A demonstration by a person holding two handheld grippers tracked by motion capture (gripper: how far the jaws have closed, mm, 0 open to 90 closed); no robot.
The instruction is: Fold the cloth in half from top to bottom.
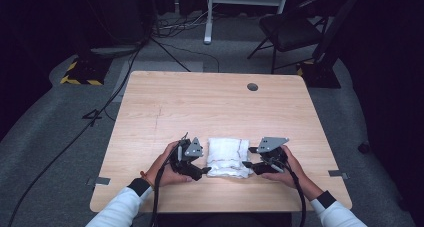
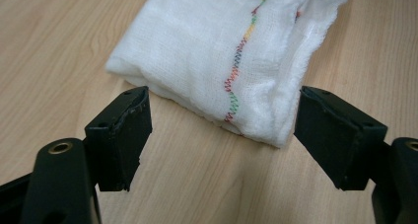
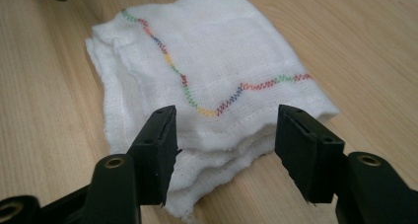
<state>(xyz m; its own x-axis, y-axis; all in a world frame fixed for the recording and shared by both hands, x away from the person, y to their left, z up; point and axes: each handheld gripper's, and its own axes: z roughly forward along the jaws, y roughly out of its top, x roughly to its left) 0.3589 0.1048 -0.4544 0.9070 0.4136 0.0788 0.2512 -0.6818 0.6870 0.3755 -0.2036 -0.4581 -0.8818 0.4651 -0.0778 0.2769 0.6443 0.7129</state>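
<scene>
Two tongs: left tongs (image 1: 204, 170) and right tongs (image 1: 248, 163) flank the cloth, both gaping, nothing pinched
cloth: white folded gauze cloth with rainbow zigzag stitching (image 1: 228, 157) lies flat on the light wooden desk (image 1: 210, 104), near the front edge
left view: cloth corner (image 2: 222, 61) sits just ahead of the spread jaws, not between the pads
right view: stacked fold edge (image 3: 217, 100) sits between the jaws, pads apart from it
step, my read: fold looks finished, tongs let go
do it well: lift straight off, don't snag a layer
</scene>
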